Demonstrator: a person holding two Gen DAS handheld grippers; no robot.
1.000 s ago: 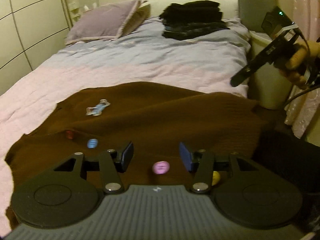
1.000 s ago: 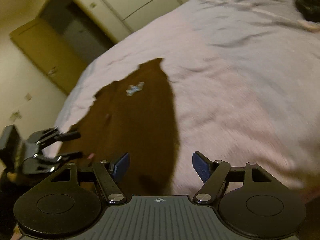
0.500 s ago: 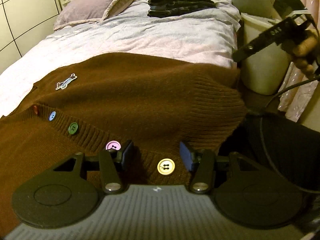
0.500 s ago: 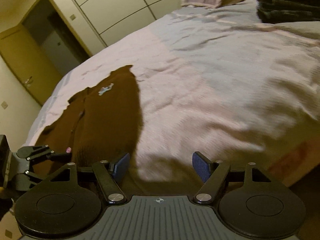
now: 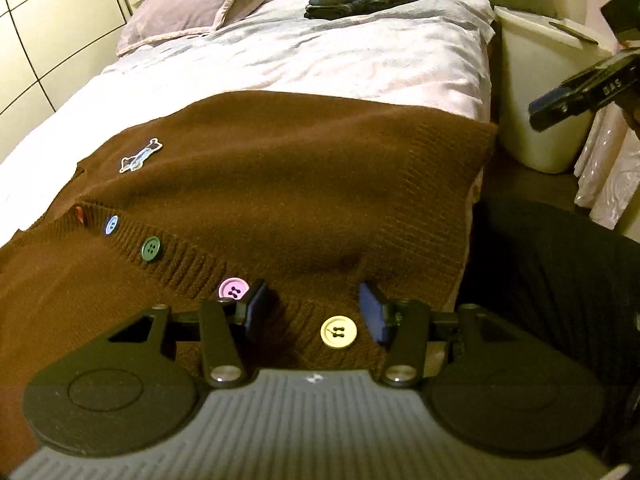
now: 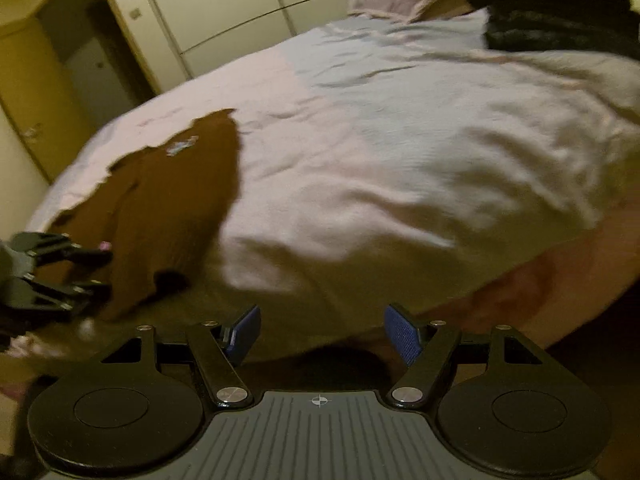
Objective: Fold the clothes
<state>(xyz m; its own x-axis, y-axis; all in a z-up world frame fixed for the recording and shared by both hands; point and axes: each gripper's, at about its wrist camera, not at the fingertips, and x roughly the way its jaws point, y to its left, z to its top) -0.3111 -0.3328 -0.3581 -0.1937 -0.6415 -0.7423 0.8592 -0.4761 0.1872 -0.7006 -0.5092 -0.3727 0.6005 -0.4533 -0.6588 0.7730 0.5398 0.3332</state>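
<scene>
Bed point(image 5: 320, 60), brown cardigan point(image 5: 280, 184) spread flat, coloured buttons, both claws apart, empty.

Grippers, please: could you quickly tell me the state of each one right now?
Left gripper: open, low over the brown cardigan hem, gripping nothing.
Right gripper: open and empty, off the edge of the bed.

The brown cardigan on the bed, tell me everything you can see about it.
The brown cardigan is a soft rib-edged knit, spread flat, front up, across the near end of the bed, its hem hanging over the edge. Its buttoned strip carries unmatched buttons: red, blue, green, pink and a yellow button. A small pale patch sits on the chest. The left gripper rests low over the hem, jaws open either side of the yellow button.
</scene>
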